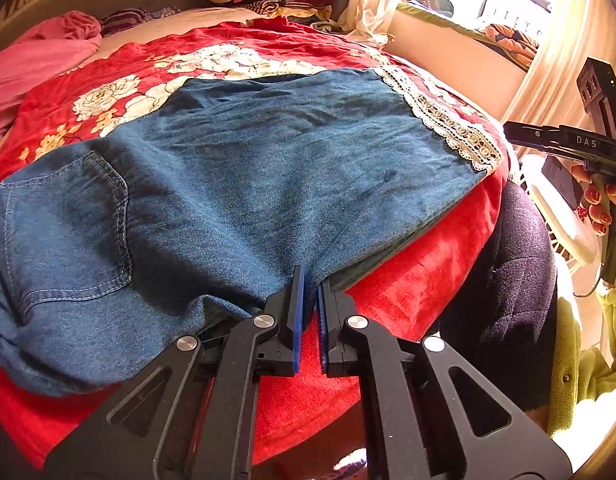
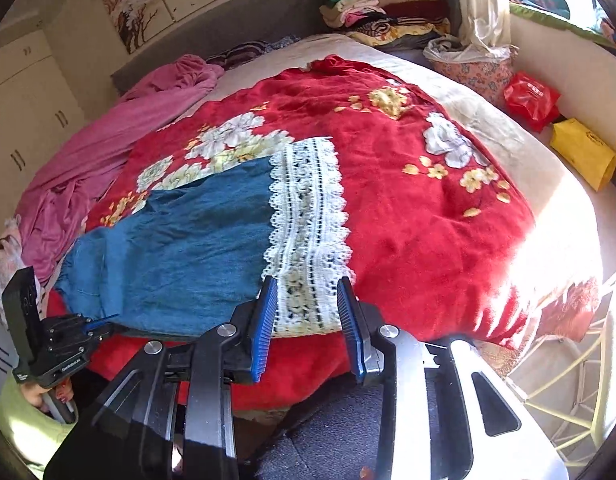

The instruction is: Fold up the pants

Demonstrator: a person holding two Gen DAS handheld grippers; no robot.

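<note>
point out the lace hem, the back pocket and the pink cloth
lace hem (image 2: pixel 308 216), right wrist view, middle of the white lace band at the leg end
back pocket (image 1: pixel 68 228), left wrist view, centre of the stitched denim pocket
pink cloth (image 2: pixel 108 140), right wrist view, middle of the crumpled pink fabric

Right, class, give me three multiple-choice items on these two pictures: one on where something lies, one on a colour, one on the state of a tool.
1. Where do the denim pants lie?
A. on the red floral blanket
B. on the floor
C. over a chair

2. What colour is the lace hem of the pants?
A. black
B. white
C. pink

3. How does the right tool stand?
A. shut on the blanket
B. shut on the hem
C. open at the hem

Key: 1 A, red blanket shows around the denim; 2 B, the lace is white against red; 3 C, a wide gap shows between its blue pads.
</note>
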